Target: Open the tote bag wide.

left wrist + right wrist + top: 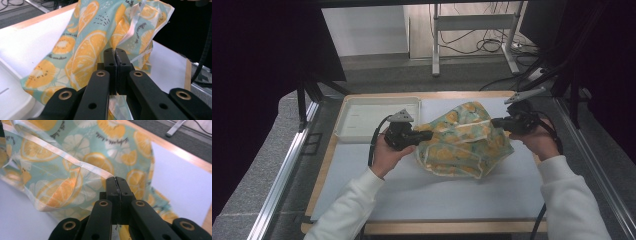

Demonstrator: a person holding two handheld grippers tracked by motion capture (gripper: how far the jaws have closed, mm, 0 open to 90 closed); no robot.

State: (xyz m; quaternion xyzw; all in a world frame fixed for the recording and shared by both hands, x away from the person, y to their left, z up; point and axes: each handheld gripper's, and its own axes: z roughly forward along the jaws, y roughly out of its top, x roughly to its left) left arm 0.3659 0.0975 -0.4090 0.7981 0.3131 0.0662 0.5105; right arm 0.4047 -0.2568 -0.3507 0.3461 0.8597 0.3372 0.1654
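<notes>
A teal cloth printed with orange slices [462,140] hangs lifted between my two grippers above the white table mat [452,195]. My left gripper [428,135] pinches the cloth's left edge, jaws shut on the fabric. In the left gripper view the cloth [87,47] rises in front of the left gripper [115,53]. My right gripper [496,122] is shut on the cloth's upper right edge. Along the right gripper [116,181] the cloth [75,170] drapes down to the left, its pale hem running across the fold.
A white tray [377,117] lies at the table's back left, just behind my left hand. The wooden table edge [422,95] runs along the back. Black frame struts [307,100] stand to either side, and cables lie on the floor beyond.
</notes>
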